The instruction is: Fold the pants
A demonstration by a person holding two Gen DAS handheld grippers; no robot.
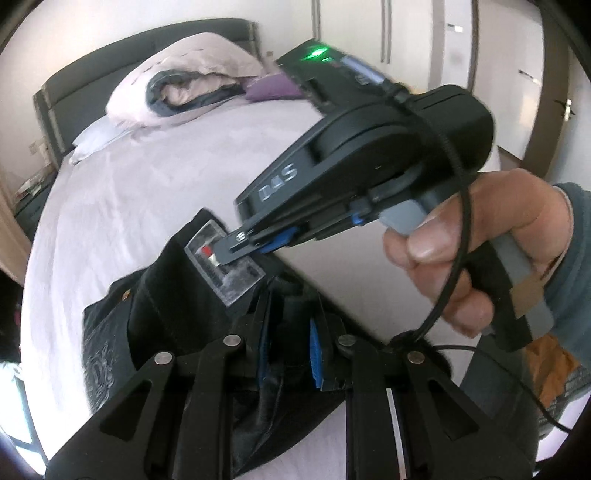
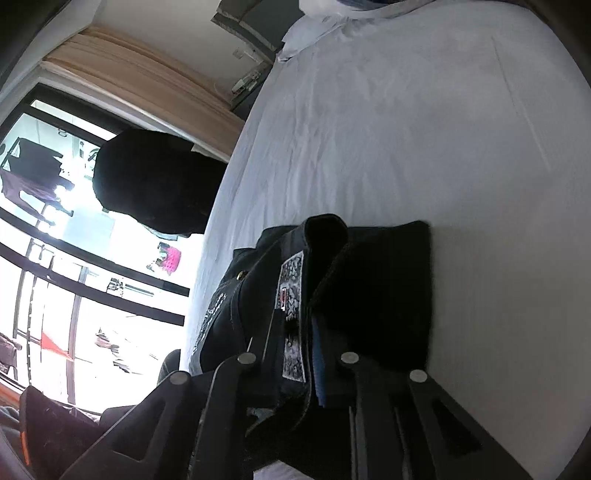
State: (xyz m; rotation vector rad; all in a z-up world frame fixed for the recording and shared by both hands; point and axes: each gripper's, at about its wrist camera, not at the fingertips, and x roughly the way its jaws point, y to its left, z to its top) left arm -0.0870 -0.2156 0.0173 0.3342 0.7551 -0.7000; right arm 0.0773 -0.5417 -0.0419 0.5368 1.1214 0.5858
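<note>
Black pants (image 1: 162, 295) with a grey waistband label (image 1: 225, 266) lie bunched on the white bed sheet (image 1: 147, 192). My left gripper (image 1: 288, 332) is shut on a fold of the pants near the waistband. My right gripper (image 1: 236, 251), held in a hand, is shut on the waistband at the label. In the right wrist view the pants (image 2: 373, 288) hang folded over the right gripper (image 2: 299, 354), with the label (image 2: 291, 314) between the fingers.
A rolled duvet and pillows (image 1: 184, 81) sit at the headboard. A wardrobe (image 1: 406, 29) stands behind the bed. A window (image 2: 55, 240) and a dark chair back (image 2: 155, 181) are beside the bed.
</note>
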